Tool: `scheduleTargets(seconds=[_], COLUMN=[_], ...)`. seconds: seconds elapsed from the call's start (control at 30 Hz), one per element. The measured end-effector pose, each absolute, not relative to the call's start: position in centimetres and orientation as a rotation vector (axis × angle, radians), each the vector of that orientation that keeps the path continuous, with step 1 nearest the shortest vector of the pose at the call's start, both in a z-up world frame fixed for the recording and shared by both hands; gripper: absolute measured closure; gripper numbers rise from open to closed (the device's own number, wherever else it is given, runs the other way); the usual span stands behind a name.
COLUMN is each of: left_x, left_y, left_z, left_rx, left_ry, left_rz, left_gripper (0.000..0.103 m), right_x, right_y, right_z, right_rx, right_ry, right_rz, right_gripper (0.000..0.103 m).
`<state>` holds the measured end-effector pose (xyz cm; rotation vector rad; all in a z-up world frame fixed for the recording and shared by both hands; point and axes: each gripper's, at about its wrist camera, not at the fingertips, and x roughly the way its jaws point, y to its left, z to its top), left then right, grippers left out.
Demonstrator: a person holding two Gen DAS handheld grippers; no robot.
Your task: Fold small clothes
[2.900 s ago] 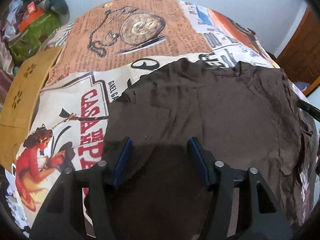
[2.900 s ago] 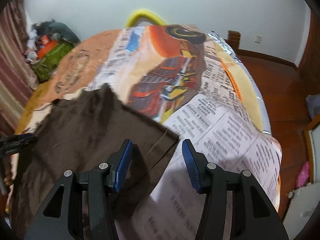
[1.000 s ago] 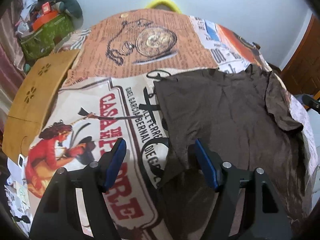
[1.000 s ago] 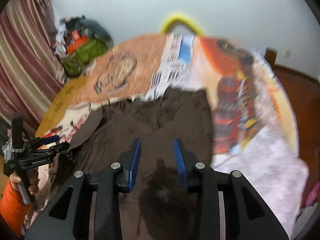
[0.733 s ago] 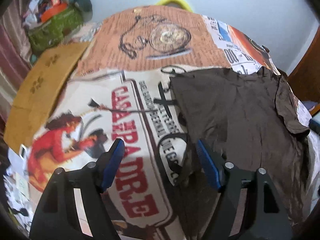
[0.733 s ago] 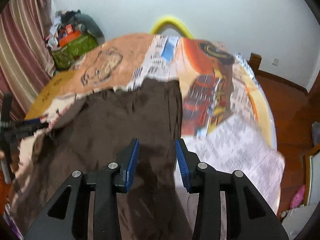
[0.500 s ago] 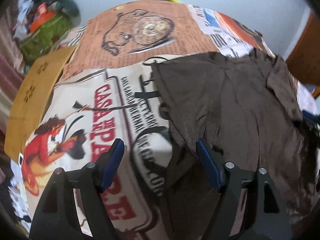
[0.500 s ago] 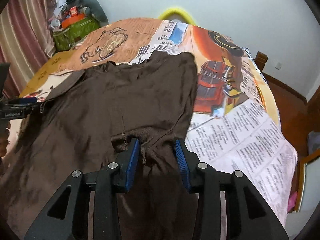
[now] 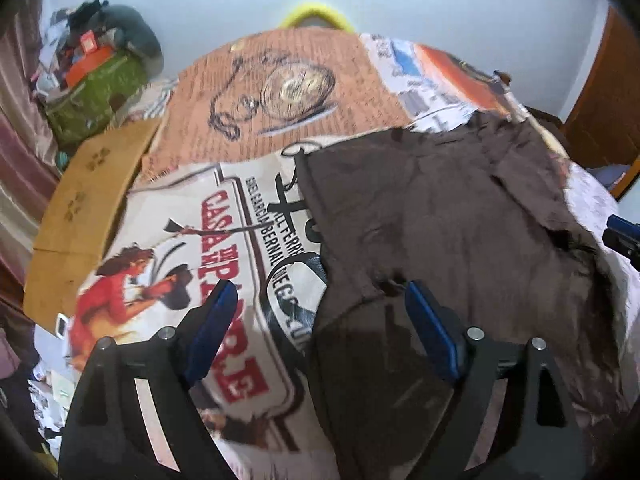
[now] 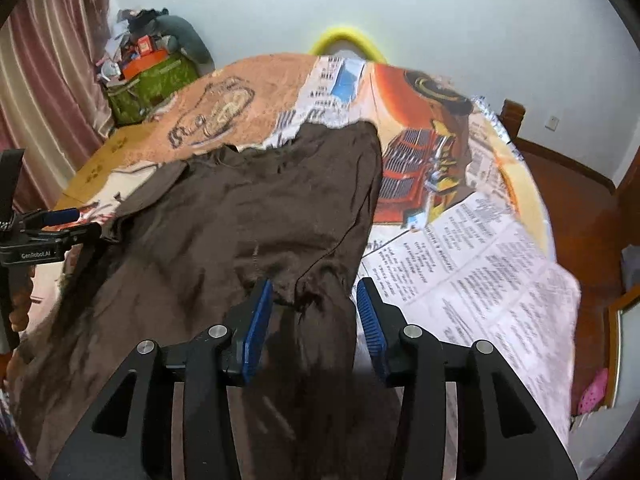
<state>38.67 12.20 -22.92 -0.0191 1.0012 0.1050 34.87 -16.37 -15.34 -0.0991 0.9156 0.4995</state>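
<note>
A brown T-shirt lies spread and creased on the printed bed cover. My left gripper hovers over the shirt's left edge near the sleeve, jaws wide and opening; the cloth edge lies loose between them, nearer the right finger. In the right wrist view the same shirt fills the middle. My right gripper is over its right side seam, jaws opening, with a raised fold of cloth between the pads. The left gripper shows at the far left, held by a hand.
A green bag piled with clutter stands at the back left by a striped curtain. A tan board lies along the bed's left side. A yellow hoop sits at the far end. Wooden floor lies to the right.
The left gripper's jaws have spread wider over the shirt's left edge. The right gripper's jaws have parted a little around the bunched fold, and the shirt now lies flatter.
</note>
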Motion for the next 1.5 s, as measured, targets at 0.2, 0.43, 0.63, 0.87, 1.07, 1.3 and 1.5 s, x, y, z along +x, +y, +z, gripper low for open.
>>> scheduleTargets(seconds=[0.2,0.43,0.63,0.87,1.07,1.3,1.5], left_x=[34.2,27.3,22.7,19.8,18.8,19.5,19.7], left_y=[10.8,10.2,10.4,10.3,9.5,10.0,9.8], left_z=[-17.7,-13.1,-14.2,-18.7,-22.3,-24.7,-24.6], left_rx=[-0.008,-0.024,-0.027,-0.086,-0.075,-0.162,-0.189], left_ry=[0.913,0.85,0.908,1.024,1.101,1.145,1.142], left_rz=[0.082,0.043,0.039,0.019,0.008,-0.031,-0.069], left_gripper=[0.017,0.011,0.011,0.011,0.017,0.043,0.078], right_x=[31.7,26.4,22.6,20.2,19.5,20.2,19.7], right_y=[-17.3,-18.3,-19.4,-20.9,-21.9,-22.9,-22.3], right_z=[-10.9,-5.8,-5.9,-9.8,-15.0,-19.5,-20.5], right_rx=[-0.098,-0.096,-0.112,-0.104,-0.111,-0.045,-0.052], right_ry=[0.836,0.723,0.726,0.84,0.979,1.106,1.108], right_rz=[0.512,0.538,0.526,0.501,0.472,0.449,0.483], right_gripper=[0.063,0.053,0.053,0.053,0.053,0.053,0.056])
